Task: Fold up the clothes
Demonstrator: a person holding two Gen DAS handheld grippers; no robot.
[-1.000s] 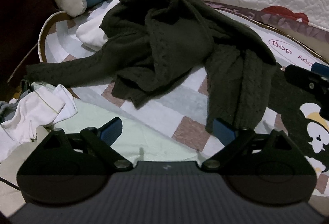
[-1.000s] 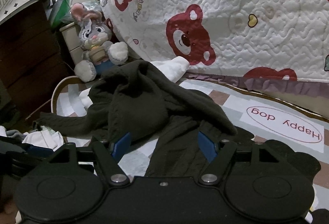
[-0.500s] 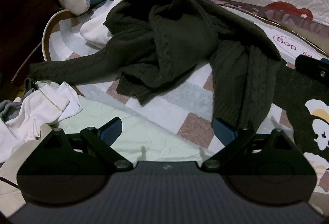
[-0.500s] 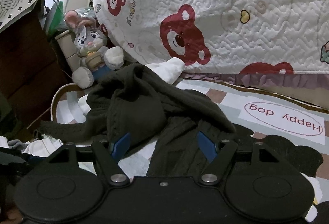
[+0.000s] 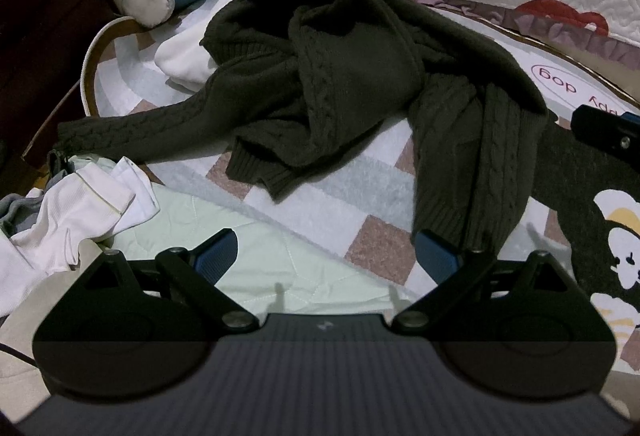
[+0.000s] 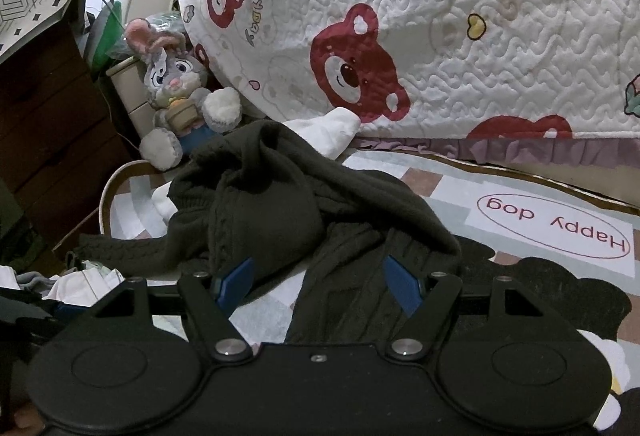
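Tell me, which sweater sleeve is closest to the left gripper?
The cable-knit sleeve hanging down on the right side of the dark green sweater; its cuff ends beside the left gripper. The other sleeve stretches far left.

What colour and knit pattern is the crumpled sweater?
Dark olive-green cable knit sweater; clearest in the left wrist view.

This is a bedroom in a home. A white quilt (image 6: 460, 35) with red bears hangs off a bed. A toy bunny (image 6: 176, 95) sits by brown drawers (image 6: 52, 139). A "Happy dog" play mat (image 6: 556, 228) lies underneath, with clothes dropped on it.
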